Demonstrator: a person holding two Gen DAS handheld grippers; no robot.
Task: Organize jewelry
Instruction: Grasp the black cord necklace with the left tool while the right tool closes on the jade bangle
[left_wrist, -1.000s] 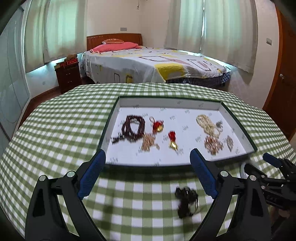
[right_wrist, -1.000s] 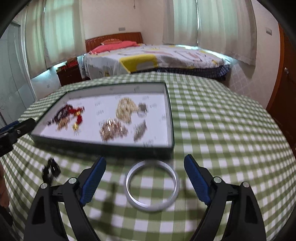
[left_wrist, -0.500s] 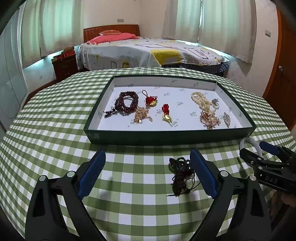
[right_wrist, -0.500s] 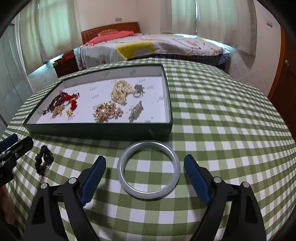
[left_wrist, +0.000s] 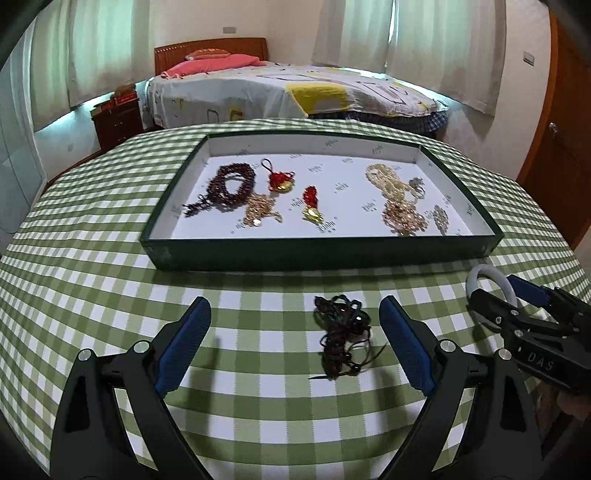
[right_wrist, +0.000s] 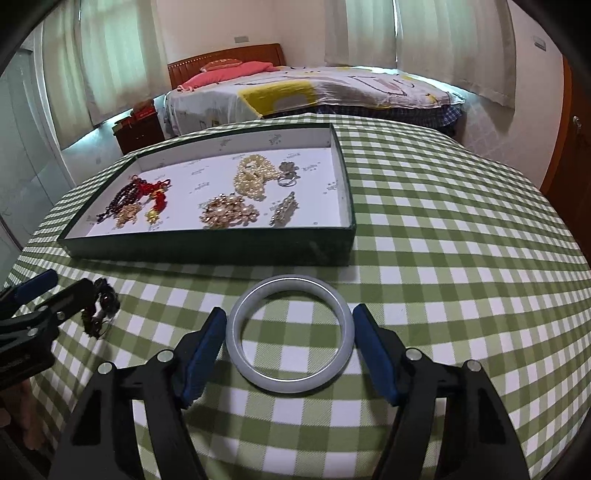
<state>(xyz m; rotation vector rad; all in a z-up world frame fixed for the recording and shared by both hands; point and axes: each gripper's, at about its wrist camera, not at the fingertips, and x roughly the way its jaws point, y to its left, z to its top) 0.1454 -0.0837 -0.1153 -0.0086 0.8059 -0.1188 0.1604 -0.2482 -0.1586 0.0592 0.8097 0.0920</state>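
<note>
A tangled black cord bracelet (left_wrist: 343, 339) lies on the green checked tablecloth. It sits between the fingers of my left gripper (left_wrist: 293, 332), close to the right finger, and the jaws stand wide open without touching it. A pale grey bangle (right_wrist: 291, 384) lies flat on the cloth between the blue pads of my right gripper (right_wrist: 289, 321). Those jaws are closing, and each pad stands right at the bangle's outer rim. Behind both is the dark green tray (left_wrist: 314, 251) with a white floor holding several bead, gold and red pieces. The right gripper (left_wrist: 517, 306) also shows at the right edge of the left wrist view.
The tray (right_wrist: 207, 247) lies just beyond both grippers, its front wall facing them. The left gripper (right_wrist: 40, 306) reaches in from the left by the black cord (right_wrist: 105, 299). Behind the round table are a bed (left_wrist: 295, 88) and a wooden door (left_wrist: 554, 129) at the right.
The left gripper sank toward the cloth, bringing the black cord up between its fingers. The right gripper's jaws narrowed around the bangle, which now lies between the pads.
</note>
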